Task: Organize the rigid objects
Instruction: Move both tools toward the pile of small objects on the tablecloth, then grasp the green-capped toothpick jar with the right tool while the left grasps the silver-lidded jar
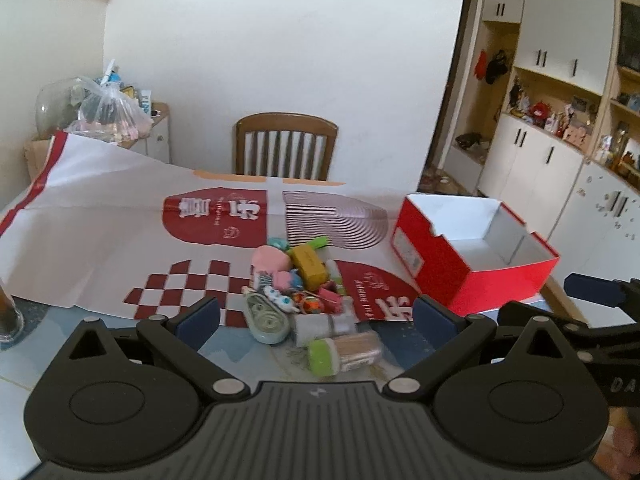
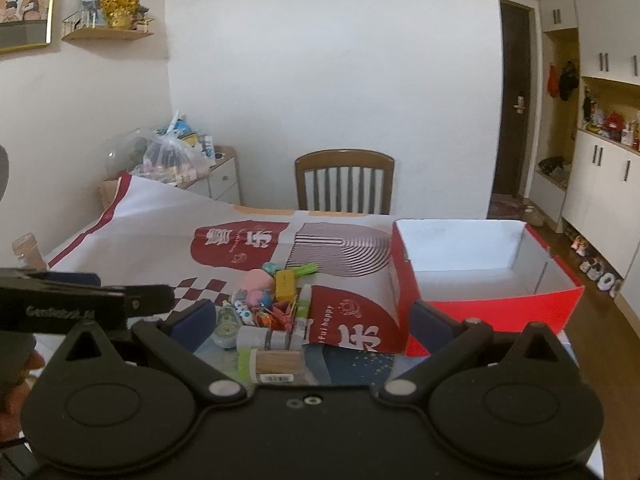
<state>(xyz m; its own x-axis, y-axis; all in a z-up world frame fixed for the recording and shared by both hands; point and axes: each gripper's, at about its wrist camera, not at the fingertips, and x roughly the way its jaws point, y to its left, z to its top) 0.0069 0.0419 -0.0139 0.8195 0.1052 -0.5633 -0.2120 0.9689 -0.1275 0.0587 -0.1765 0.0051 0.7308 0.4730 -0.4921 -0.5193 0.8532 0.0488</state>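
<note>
Trinkets [image 1: 298, 280] sit heaped in a small pile near the table's near edge, partly on a white-and-red printed paper sheet [image 1: 120, 208] and partly on the bare tabletop [image 1: 400, 344]. Nearest the edge lies a toothpick jar with a green cap [image 1: 344, 354] on its side, with a mint tape dispenser [image 1: 266, 320] just to its left; a yellow block [image 1: 308, 266] and a pink round toy [image 1: 269, 258] lie farther back.

Both tools hover level above the near edge, side by side and pointed at the pile. The left gripper [image 1: 316, 312] has its jaws spread wide and holds nothing. The right gripper [image 2: 310, 320] is likewise wide apart and holds nothing.

To the right of the pile stands an open red shoebox [image 1: 500, 292], white inside, close to the table's right edge. A wooden chair [image 1: 286, 148] stands behind the far side.
</note>
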